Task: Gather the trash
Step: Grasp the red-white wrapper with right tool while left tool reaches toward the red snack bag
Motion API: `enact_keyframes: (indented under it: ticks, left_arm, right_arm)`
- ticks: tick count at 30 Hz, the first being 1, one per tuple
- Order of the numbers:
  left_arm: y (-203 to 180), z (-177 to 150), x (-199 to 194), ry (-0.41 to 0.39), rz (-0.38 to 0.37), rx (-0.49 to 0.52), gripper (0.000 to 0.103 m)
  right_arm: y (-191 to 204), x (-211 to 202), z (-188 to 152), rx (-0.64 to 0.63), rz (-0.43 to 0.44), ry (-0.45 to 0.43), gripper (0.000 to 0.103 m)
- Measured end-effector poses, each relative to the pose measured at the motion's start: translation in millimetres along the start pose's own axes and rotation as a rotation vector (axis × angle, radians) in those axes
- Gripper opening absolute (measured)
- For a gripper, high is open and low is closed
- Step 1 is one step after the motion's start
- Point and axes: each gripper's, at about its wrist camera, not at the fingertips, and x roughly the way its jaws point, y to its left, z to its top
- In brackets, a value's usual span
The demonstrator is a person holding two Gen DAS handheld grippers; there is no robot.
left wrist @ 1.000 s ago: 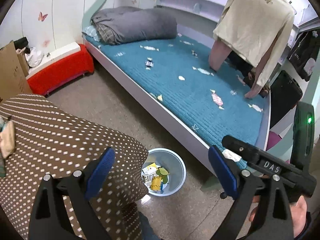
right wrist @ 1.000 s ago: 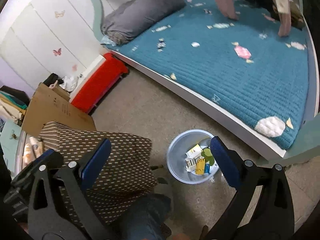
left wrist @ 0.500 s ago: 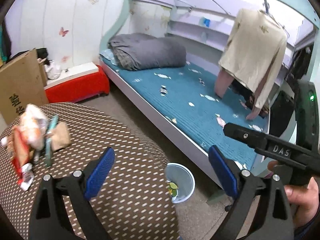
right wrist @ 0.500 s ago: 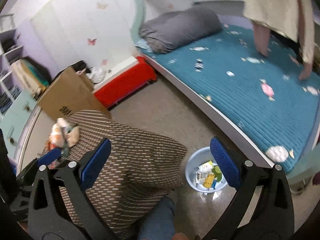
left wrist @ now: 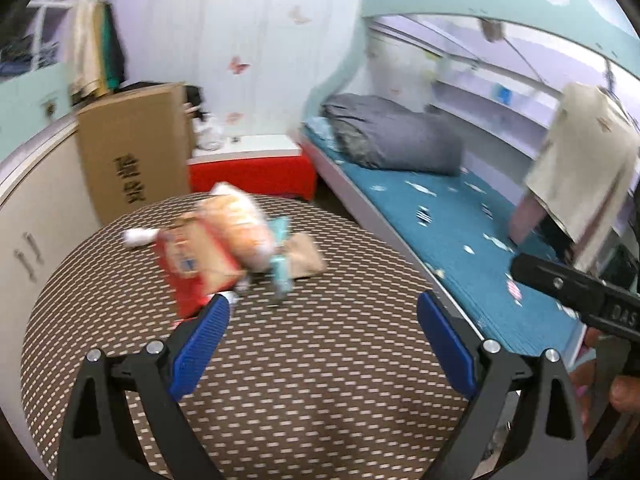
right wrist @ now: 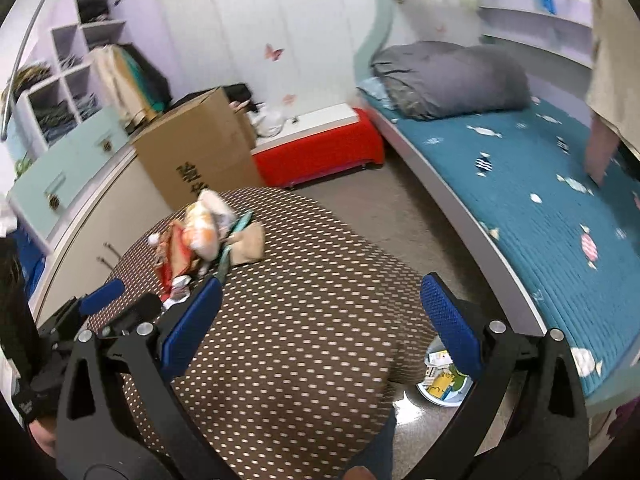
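A pile of trash lies on the round brown dotted table (left wrist: 304, 380): a red packet (left wrist: 192, 268), an orange-and-white snack bag (left wrist: 244, 228), a teal wrapper (left wrist: 280, 268) and a brown paper piece (left wrist: 304, 258). The pile also shows in the right wrist view (right wrist: 200, 240). My left gripper (left wrist: 320, 340) is open and empty, just short of the pile. My right gripper (right wrist: 320, 320) is open and empty over the table (right wrist: 304, 320). The pale blue trash bin (right wrist: 444, 384) stands on the floor right of the table and holds wrappers.
A bed with a teal cover (left wrist: 460, 240) and a grey duvet (left wrist: 392, 140) runs along the right. A red bench (left wrist: 252, 176) and a cardboard box (left wrist: 132, 148) stand behind the table. A white cabinet (right wrist: 80, 216) is at the left.
Both grippers have swung up and away from the bin on the floor toward the table. The trash pile has come into view in front of them. Both stay open.
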Motion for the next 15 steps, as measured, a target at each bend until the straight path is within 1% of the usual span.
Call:
enact_keyframes:
  ticks: [3,4,7,11,15]
  left_arm:
    - [28.7,-1.1,-5.3,-0.009,0.041,-0.050,0.093]
    - [41.5,-3.1,-8.1,-0.012,0.067,-0.071,0.093]
    - [64.8,-10.4,-12.4,-0.013,0.107,-0.104,0.093]
    - [95.5,-21.3,-16.8,-0.009,0.178,-0.128,0.093]
    - [120.2,-28.6,-19.0,0.005,0.216,-0.153,0.093]
  right_arm:
    - [23.5,13.2,0.7,-0.042,0.036,0.022,0.097]
    - [29.5,16.1,0.5,-0.048,0.041,0.026,0.097]
    - [52.4,36.1,-1.5,-0.073,0.066,0.058,0.097]
    - [78.8,60.4,-9.4,-0.107,0.093,0.098,0.097]
    - [102.8,89.6,-17.9,-0.135,0.124,0.150,0.097]
